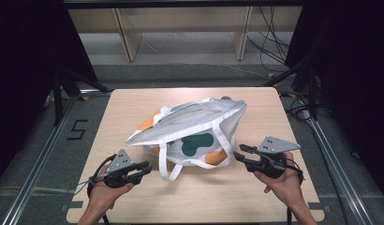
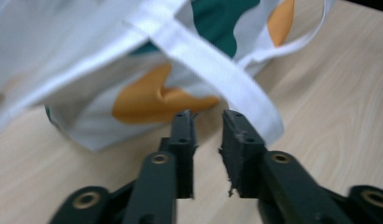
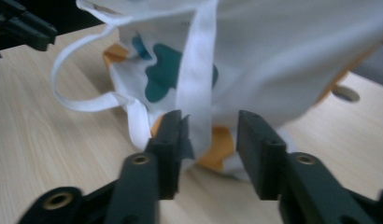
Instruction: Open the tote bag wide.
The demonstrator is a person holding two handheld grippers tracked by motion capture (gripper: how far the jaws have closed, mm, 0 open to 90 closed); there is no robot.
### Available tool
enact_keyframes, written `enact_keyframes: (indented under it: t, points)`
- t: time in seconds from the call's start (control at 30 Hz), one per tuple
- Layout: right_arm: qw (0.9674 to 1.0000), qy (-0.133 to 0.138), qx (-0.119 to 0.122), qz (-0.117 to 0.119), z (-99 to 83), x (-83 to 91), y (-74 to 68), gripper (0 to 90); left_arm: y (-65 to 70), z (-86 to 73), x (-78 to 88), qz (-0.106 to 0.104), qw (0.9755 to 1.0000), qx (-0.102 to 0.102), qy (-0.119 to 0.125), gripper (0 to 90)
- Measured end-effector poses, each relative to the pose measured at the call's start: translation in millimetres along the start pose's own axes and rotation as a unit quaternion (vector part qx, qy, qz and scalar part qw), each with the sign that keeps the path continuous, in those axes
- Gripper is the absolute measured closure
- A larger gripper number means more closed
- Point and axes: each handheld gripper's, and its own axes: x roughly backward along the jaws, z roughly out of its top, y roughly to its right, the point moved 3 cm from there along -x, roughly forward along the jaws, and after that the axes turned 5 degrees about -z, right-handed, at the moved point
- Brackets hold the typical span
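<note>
High view: a white tote bag (image 1: 195, 129) with green and orange patches lies at the middle of the wooden table (image 1: 274, 197), its mouth hem raised and one white strap (image 1: 164, 164) looping down toward the near edge. The left gripper (image 1: 145, 168) is held near the table's near left, pointing right toward the bag's near-left corner, just beside the strap loop but apart from it. The right gripper (image 1: 241, 153) is held at the near right, pointing left, its tips just at the bag's near-right corner; contact cannot be told from here. Left gripper view: the jaws stand a narrow gap apart with nothing between them, bare table showing through the gap; the bag (image 2: 133, 84) hangs just beyond the tips, with a white strap (image 2: 227, 79) crossing past the right jaw tip. Right gripper view: the jaws stand moderately apart; a white strap (image 3: 196, 79) of the bag (image 3: 297, 56) runs down into the gap close against the left jaw, while the right jaw is clear of it, so the pads do not clamp it. The left gripper (image 3: 21, 30) shows at the far upper left of this view, above the table (image 3: 40, 149).
</note>
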Motion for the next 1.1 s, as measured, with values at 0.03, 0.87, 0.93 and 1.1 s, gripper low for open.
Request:
enact_keyframes:
  t: [0.03, 0.87, 0.93, 1.1]
  points:
    - [0.9998, 0.013, 0.015, -0.007, 6.9, -1.8, -0.9, 72.3, -0.2, 4.8, -1.3, -0.002, 1.0000, -0.006, 0.002, 82.0]
    - [0.9937, -0.035, 0.097, -0.044, 123.6, -76.7, 33.7, 89.5, -62.7, 103.8, -48.0, 0.041, 0.9989, -0.020, 0.005, 87.9]
    - [0.9933, -0.045, 0.097, -0.043, 123.4, -81.4, 35.1, 89.5, -65.0, 105.7, -50.3, 0.046, 0.9988, -0.013, 0.011, 87.9]
    - [0.9882, -0.108, 0.089, -0.062, 109.5, -112.0, 50.4, 89.4, -85.0, 110.7, -63.2, 0.050, 0.9987, -0.004, 0.002, 88.1]
